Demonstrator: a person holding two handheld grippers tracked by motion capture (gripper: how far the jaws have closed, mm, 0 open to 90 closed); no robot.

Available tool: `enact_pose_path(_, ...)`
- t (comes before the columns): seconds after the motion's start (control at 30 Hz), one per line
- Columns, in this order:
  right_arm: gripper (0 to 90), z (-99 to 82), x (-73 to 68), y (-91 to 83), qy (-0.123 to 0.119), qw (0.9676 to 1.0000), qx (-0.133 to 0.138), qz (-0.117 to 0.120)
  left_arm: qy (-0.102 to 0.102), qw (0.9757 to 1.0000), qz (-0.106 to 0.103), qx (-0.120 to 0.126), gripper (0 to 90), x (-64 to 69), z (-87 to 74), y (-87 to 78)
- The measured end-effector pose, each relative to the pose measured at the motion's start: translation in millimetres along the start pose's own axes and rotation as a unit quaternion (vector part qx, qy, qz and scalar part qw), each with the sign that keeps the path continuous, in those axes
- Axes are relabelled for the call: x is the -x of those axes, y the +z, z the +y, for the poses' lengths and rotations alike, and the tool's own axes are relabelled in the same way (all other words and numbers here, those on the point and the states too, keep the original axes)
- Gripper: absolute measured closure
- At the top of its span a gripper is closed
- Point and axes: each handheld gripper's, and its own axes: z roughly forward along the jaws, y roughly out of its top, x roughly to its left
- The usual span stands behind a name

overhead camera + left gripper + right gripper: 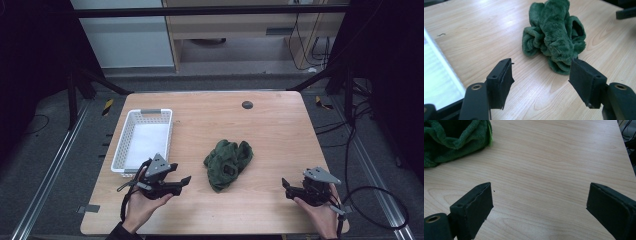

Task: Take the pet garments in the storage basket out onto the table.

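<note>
A crumpled dark green towel lies in a heap at the middle of the wooden table. My left gripper is held just left of it near the front edge, jaws open and empty, pointing at the towel, which lies a short way beyond the fingertips. My right gripper hovers at the front right, jaws wide open over bare wood, with the towel off to its upper left. In the left gripper view the pads stand apart with wood between them.
A white perforated plastic basket sits at the table's left, just behind my left hand; its rim shows in the left gripper view. A small dark round cap lies near the far edge. Dark frame legs and cables surround the table.
</note>
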Motion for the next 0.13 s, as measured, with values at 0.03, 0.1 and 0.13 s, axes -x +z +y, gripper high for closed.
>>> enact_pose_path(0.03,6.5,-0.2,-0.1,0.0,-0.001,1.0000,0.000,0.000,-0.004,1.0000,0.000,0.006,34.5,-0.3,-2.4,-2.1)
enact_pose_path(0.1,6.4,-0.3,-0.8,-0.2,0.001,1.0000,-0.002,0.002,-0.011,0.9998,-0.002,0.017,34.5,-1.1,-8.0,-5.8)
enact_pose_path(0.13,6.4,-0.5,-1.1,-0.3,0.000,1.0000,-0.002,0.002,-0.016,0.9997,-0.003,0.020,34.5,-1.7,-11.2,-6.9)
